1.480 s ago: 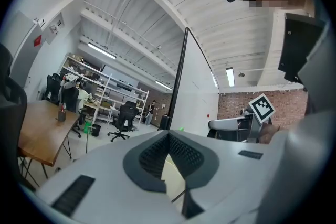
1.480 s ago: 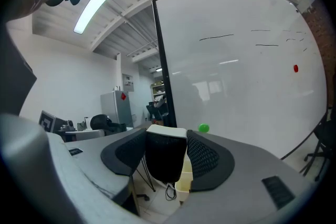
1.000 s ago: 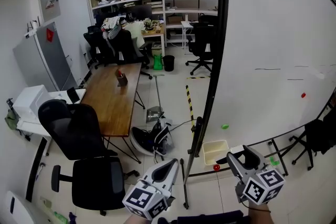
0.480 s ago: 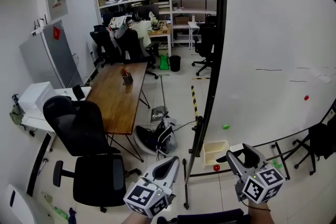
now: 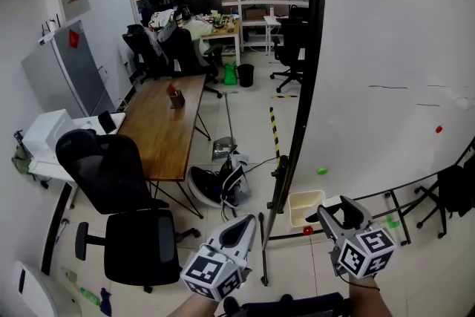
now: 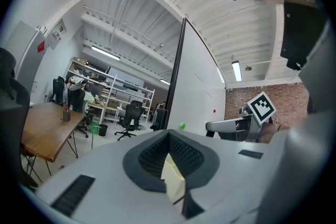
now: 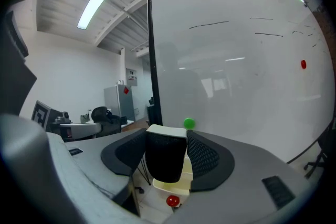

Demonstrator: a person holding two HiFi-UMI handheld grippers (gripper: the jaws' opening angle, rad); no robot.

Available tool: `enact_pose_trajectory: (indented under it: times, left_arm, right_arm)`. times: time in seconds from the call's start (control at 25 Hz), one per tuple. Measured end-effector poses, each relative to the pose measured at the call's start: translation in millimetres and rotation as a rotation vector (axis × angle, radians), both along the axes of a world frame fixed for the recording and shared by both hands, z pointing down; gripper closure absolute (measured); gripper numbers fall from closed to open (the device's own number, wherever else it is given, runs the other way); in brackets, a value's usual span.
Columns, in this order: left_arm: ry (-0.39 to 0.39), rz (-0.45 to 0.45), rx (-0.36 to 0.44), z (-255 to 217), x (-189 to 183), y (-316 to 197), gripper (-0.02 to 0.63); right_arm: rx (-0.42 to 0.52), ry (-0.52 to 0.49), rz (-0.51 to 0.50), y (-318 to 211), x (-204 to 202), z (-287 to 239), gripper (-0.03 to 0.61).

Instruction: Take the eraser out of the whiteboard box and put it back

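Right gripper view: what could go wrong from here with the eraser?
The right gripper holds the eraser with its jaws set wide, so a loose hold might let it slip. The whiteboard box looks narrow, so a tilted eraser could catch its rim or bump the red magnet beside it.

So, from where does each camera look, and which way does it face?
Head view: on the person's head, steeply down at the large white whiteboard; left gripper and right gripper show.
Left gripper view: on the left gripper, along shut jaws into the office; right gripper shows.
Right gripper view: on the right gripper, facing the whiteboard; jaws grip the black block eraser.
Shared: all three show the round green magnet.
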State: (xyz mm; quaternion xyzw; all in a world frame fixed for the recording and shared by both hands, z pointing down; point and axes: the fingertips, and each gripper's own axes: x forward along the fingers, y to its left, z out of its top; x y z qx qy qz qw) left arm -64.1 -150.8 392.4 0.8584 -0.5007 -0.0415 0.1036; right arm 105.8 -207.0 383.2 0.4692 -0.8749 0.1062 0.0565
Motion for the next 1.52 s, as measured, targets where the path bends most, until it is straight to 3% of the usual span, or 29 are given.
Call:
enact_pose_trajectory:
  times: [0.76,1.08,1.52]
  left_arm:
    - [-0.012,-0.003,-0.172,126.1,3.8,-68.9,0.586]
    - [-0.013,-0.007,-0.197,141.7,0.3,-69.1,0.586]
    - [-0.011,0.001,-0.205,142.5,3.1,-63.9,0.586]
  right_arm:
    - [-0.136,0.116,0.02,-77.8,-11.2,149.6,0.301]
    - [-0.194,0.13,0.037,-81.0,-15.8,181.3,0.301]
    - [-0.182,0.188,0.032,-77.0,-24.2,184.3,0.301]
